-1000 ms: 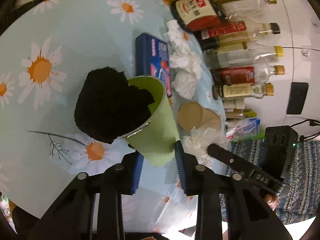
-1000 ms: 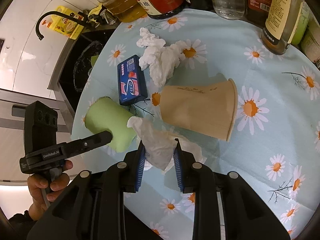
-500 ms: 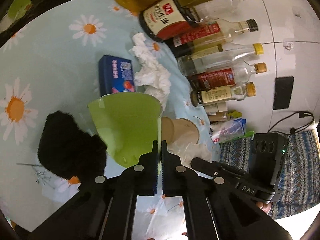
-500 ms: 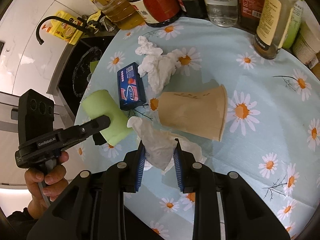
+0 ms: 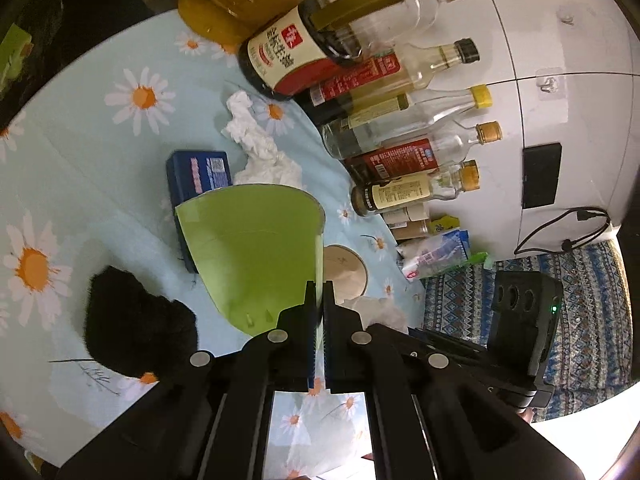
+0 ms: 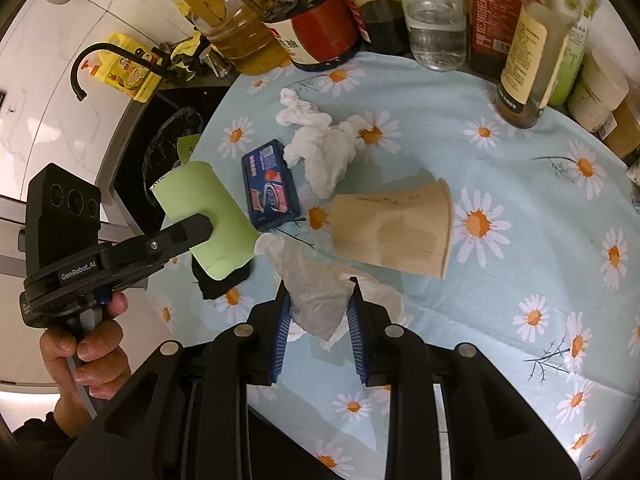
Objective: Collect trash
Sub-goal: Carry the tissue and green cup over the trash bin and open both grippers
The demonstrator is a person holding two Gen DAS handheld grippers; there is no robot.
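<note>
My left gripper [image 5: 318, 296] is shut on the rim of a flattened green paper cup [image 5: 256, 248] and holds it above the table; the cup also shows in the right wrist view [image 6: 208, 216]. A black fuzzy lump [image 5: 132, 324] lies on the cloth beside it. My right gripper [image 6: 320, 304] is shut on a crumpled white tissue [image 6: 316, 292]. A brown paper cup [image 6: 396, 232] lies on its side just beyond it. Another white tissue wad [image 6: 320, 148] and a blue packet [image 6: 270, 188] lie farther back.
The round table has a light blue daisy cloth [image 6: 520, 184]. Several sauce and oil bottles [image 5: 360, 80] stand along the far edge by the white wall. A black sink and tap [image 6: 92, 64] are to the left of the table.
My left gripper closed on the green cup's rim and lifted it off the black lump, which stayed on the cloth. My right gripper kept its hold on the tissue.
</note>
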